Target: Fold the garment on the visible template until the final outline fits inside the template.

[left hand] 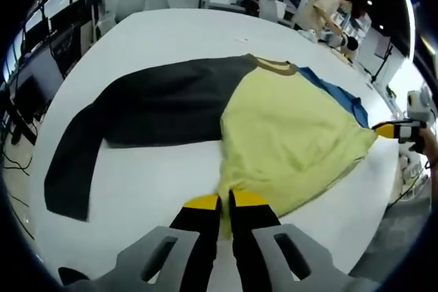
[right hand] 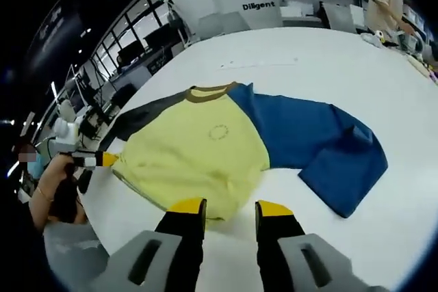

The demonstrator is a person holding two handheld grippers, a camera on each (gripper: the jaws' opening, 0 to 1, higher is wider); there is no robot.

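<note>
Left gripper view showed the shirt (left hand: 274, 135) spread on a white table (left hand: 157, 189), its yellow body in the middle, a dark sleeve (left hand: 137, 111) trailing off to one side and a blue sleeve (left hand: 339, 94) to the other. No template outline could be made out on the table in either view. The main risk, as I judged it, was an uneven fold: with the two grippers at opposite corners of the hem, one lifting sooner or higher would skew the body, drag the sleeves out of line and leave the outline too wide. A thin pinch of hem could also slip free partway, letting the cloth bunch. The left gripper (left hand: 224, 200) had its jaws nearly together on the near hem of the shirt, the yellow cloth gathered into a small pleat between the tips, so it appeared to have hold of it. Right gripper view showed the right gripper (right hand: 230, 206) with its jaws clearly apart, one tip resting on or just over the yellow hem and the other over bare table; it held nothing that I could see. The left gripper also appeared there at the far hem corner, in a person's hand (right hand: 63, 193).
</note>
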